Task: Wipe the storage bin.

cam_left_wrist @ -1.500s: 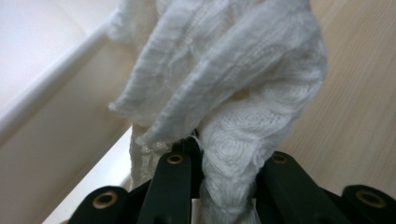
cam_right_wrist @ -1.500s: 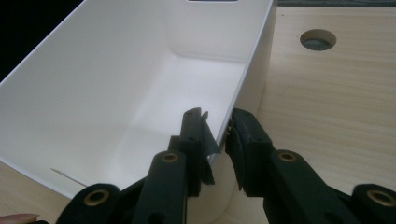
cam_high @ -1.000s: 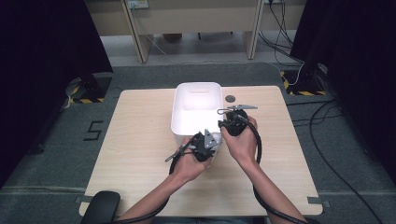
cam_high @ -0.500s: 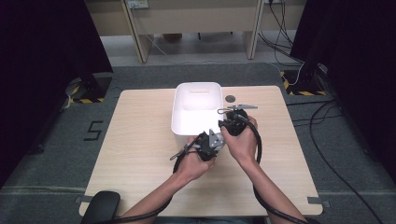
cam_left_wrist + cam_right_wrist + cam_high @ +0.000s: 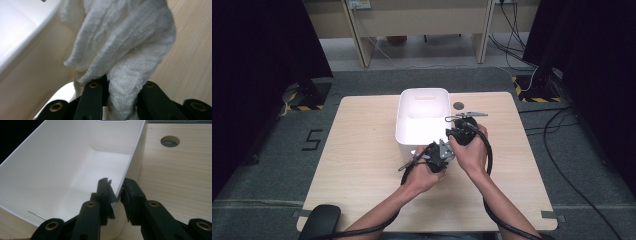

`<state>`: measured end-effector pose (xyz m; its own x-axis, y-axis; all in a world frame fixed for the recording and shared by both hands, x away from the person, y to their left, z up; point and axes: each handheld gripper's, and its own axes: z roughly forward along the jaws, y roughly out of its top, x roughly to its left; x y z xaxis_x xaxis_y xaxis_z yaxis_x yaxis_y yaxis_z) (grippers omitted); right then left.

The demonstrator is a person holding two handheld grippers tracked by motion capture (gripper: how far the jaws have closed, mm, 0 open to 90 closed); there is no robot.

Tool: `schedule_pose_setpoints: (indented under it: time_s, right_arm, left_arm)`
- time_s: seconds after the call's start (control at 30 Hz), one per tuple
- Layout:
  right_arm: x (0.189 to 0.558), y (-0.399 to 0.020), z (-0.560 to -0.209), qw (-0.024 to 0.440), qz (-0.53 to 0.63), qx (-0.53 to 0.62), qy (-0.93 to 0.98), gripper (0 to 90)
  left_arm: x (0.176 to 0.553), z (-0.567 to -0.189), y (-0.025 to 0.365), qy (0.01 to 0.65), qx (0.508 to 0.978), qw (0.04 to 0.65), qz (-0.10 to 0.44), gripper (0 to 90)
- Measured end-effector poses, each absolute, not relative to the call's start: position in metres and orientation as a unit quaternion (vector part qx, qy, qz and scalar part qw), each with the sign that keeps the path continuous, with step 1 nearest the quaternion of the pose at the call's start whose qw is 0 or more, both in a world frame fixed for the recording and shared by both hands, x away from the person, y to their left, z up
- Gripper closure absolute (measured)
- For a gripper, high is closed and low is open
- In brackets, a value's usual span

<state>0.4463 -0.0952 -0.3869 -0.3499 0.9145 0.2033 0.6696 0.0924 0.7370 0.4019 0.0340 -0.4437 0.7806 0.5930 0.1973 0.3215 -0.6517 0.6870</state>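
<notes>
A white plastic bin (image 5: 402, 116) stands at the middle back of the wooden table (image 5: 362, 150). My right gripper (image 5: 463, 131) is at the bin's near right corner. In the right gripper view its jaws (image 5: 117, 188) are shut on the rim of the bin's right wall (image 5: 133, 157), one inside and one outside. My left gripper (image 5: 438, 155) is just in front of the bin, close beside the right hand. It is shut on a crumpled white cloth (image 5: 120, 42), which rises from between its jaws (image 5: 120, 86) against the bin's outer wall (image 5: 32, 75).
A round cable hole (image 5: 458, 106) is in the table right of the bin, also seen as a round hole (image 5: 170, 141) in the right gripper view. Bare tabletop lies to the left and right. Cables (image 5: 562, 145) run on the floor at the right.
My left gripper has shifted a little to the right with the cloth, closer to the right hand. The right gripper has stayed on the bin's wall.
</notes>
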Motion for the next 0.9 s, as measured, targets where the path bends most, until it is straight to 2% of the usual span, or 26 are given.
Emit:
schedule_pose_setpoints:
  time_s: [0.9]
  right_arm:
    - [0.447, -0.095, -0.387, 0.157, 0.393, 0.547, 0.723, 75.7]
  left_arm:
    - [0.407, -0.476, 0.031, 0.263, 0.894, 0.31, 0.19, 78.7]
